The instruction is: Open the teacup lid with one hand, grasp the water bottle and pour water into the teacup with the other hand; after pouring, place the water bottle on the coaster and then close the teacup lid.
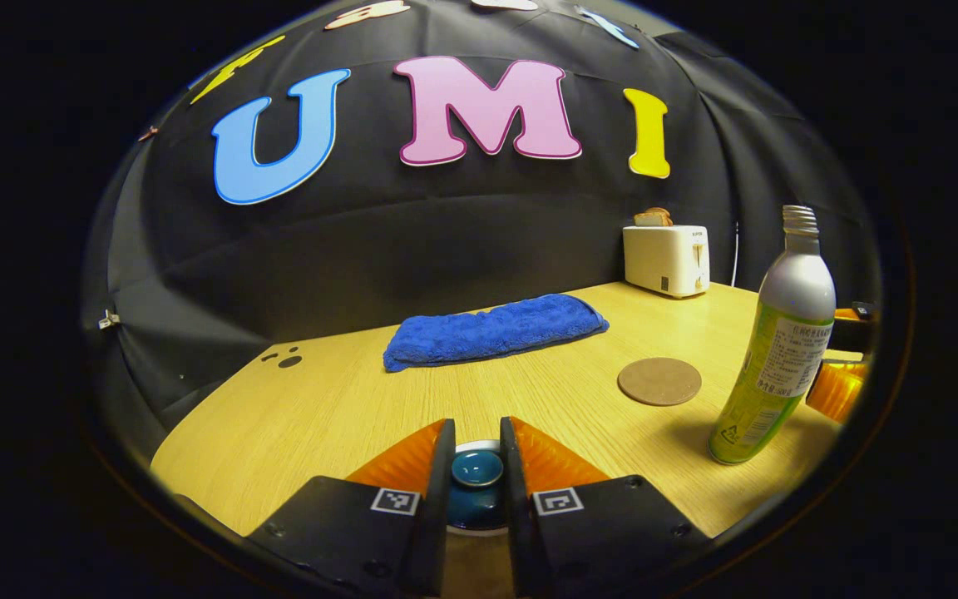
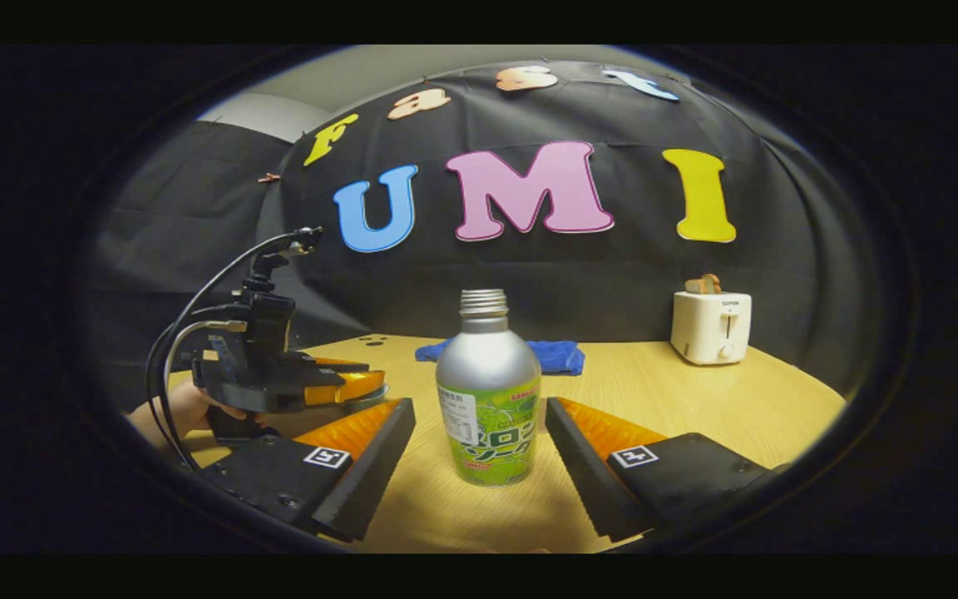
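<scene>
Here, at the bottom centre of the left gripper view, the left gripper [image 1: 476, 466] has its two fingers drawn close, one on each side of the knob of the lid [image 1: 476, 468]; they seem to pinch the knob, though whether both truly press on it cannot be told. The lid sits on the teacup [image 1: 474, 512], whose pale rim shows around it just behind the fingertips. Past them the table [image 1: 321, 424] runs toward the middle of the frame. The round coaster [image 1: 659, 381] lies flat right of centre, bare, and the bottle [image 1: 774, 345] stands upright at the right edge, near the coaster but apart from it, its threaded neck uncapped. Higher up, a blue cloth [image 1: 496, 330] lies folded across the middle, and a white toaster [image 1: 667, 258] stands in the upper right with bread in its slot.

In the right gripper view, the right gripper [image 2: 479, 453] shows at the bottom with its fingers spread wide, the bottle [image 2: 489, 395] standing between them and touching neither. At the left of the frame the left gripper [image 2: 338, 387] sits low over the table, a hand [image 2: 188, 408] on its grip and cables looping up from it. Farther back lie the cloth [image 2: 558, 356] and the toaster [image 2: 710, 326].
</scene>
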{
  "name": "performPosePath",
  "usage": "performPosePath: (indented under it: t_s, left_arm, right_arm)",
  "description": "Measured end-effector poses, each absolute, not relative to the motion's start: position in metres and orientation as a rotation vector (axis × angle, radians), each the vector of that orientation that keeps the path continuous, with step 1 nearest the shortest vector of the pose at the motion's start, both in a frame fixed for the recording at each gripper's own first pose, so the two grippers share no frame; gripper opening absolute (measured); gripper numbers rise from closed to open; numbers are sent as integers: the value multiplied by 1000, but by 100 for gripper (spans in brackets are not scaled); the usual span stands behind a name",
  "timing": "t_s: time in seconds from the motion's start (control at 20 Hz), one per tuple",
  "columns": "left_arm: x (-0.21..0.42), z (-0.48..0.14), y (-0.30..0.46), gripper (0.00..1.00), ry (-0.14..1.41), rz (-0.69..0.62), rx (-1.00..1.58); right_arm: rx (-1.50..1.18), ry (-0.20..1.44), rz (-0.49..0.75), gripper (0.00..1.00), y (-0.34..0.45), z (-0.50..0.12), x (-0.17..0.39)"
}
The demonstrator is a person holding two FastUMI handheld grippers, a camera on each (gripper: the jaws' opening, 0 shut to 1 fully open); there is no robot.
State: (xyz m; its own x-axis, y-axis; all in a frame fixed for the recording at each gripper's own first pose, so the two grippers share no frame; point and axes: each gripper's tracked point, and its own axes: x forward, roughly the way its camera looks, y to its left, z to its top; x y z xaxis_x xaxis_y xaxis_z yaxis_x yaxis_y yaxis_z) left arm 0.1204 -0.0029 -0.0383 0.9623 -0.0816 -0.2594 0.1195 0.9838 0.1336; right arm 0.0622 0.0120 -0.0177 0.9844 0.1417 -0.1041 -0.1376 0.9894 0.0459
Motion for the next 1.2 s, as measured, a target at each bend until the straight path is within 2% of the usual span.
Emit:
performPosePath:
  t_s: [0.15,0.2,0.25,0.45,0.5,0.7,1.2]
  left_arm:
    - [120,-34,-4,34,226,-102,123]
    - [120,-33,-4,31,224,-103,120]
    - [118,-33,-4,33,218,-105,115]
    - [114,-19,3,30,164,-79,106]
    - [112,-15,4,33,154,-73,111]
    - [99,1,8,30,104,-65,99]
    - [76,8,32,30,74,-28,65]
  right_arm:
    - [43,108,143,98,13,-18,62]
    - [45,104,143,98,12,-18,63]
    - [45,104,141,98,12,-18,64]
    - [51,112,138,98,13,-21,67]
    - [53,114,137,98,13,-21,68]
    - [57,122,125,98,13,-24,77]
    - [62,141,56,98,3,-33,112]
